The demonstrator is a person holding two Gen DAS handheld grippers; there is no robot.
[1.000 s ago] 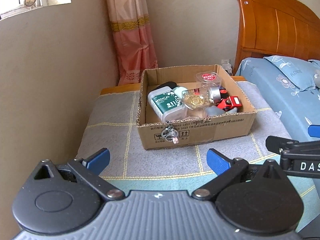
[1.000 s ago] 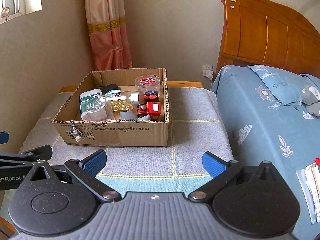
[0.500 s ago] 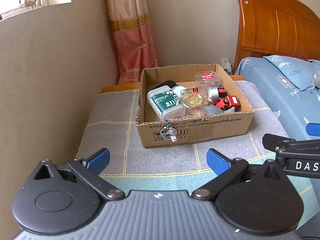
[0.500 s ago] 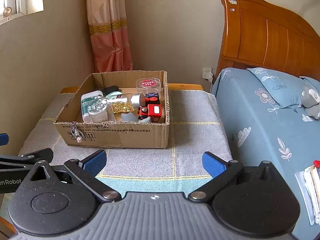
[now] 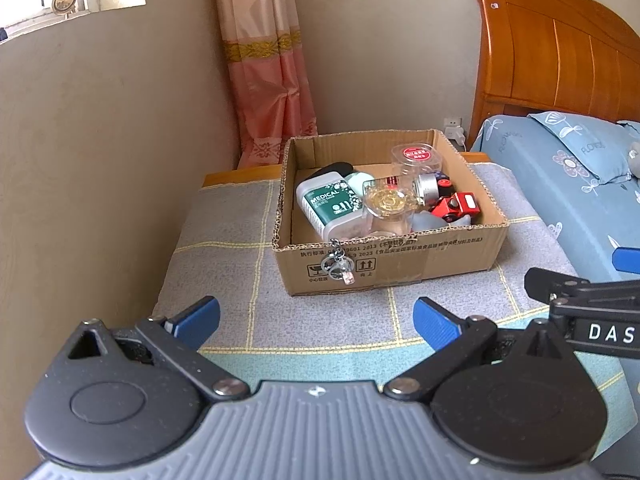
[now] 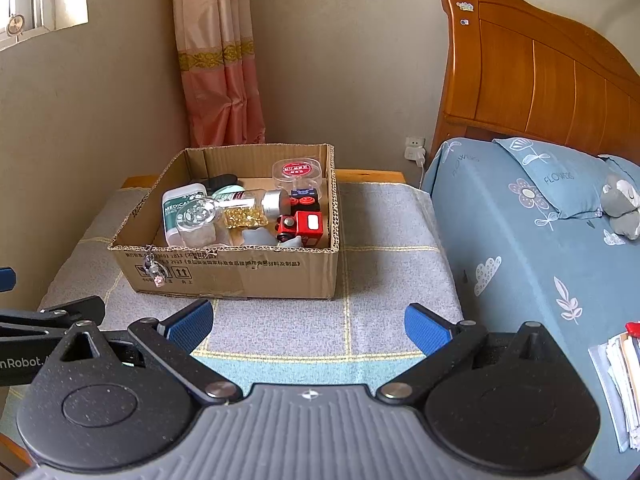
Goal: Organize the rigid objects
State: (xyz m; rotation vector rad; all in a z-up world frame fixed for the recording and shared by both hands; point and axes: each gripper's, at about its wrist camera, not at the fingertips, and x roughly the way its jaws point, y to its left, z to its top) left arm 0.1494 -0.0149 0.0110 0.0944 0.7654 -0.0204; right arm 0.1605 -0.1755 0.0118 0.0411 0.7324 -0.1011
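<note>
On the grey blanket [image 6: 384, 240] ahead sits the cardboard box [image 5: 384, 264], packed with items. My left gripper [image 5: 316, 320] and right gripper [image 6: 308, 322] hang spread wide, empty; next I'm picking something out, I reckon.

The cardboard box's [image 6: 236, 276] near wall hides the lower parts of the things inside — a pale grey item [image 6: 260, 238] beside the toy truck [image 6: 300, 226] cannot be identified. Papers [image 6: 618, 380] are cut off at the right edge.
</note>
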